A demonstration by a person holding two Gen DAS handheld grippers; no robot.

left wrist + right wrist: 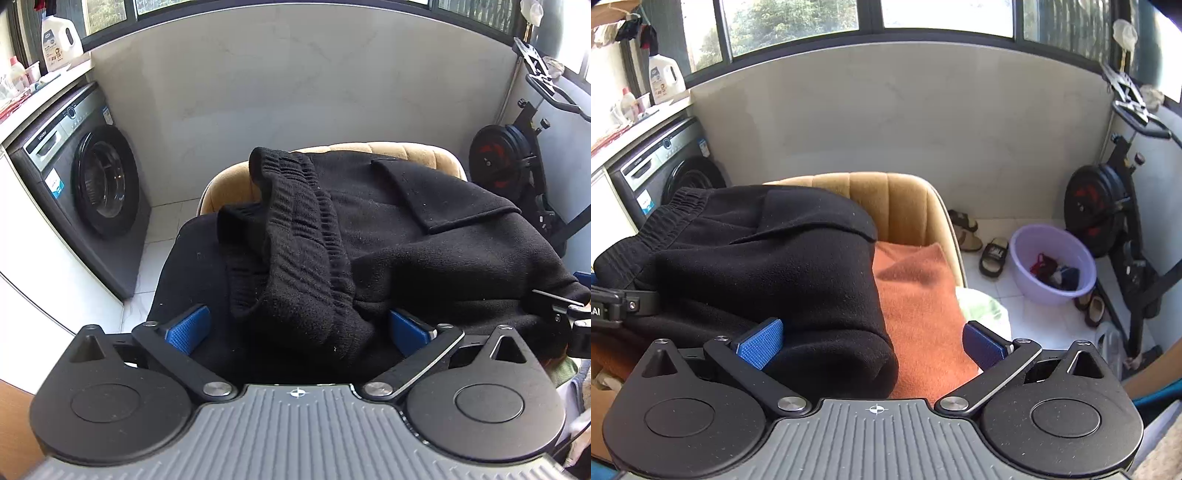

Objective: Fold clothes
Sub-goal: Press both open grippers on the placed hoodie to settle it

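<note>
Now hovering between folds: left gripper (298,328) and right gripper (873,347) both gaping over black trousers (369,236), gripping nothing; probably needing a fresh pinch.

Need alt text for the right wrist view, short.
Open right gripper over folded black fleece trousers on an orange towel, on a tan chair. Beyond: washing machine, purple basin, exercise bike.

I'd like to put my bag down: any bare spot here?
The chair is crowded: black trousers and an orange towel cover its seat. Bare floor tiles lie between chair and purple basin; slippers crowd the wall.
</note>
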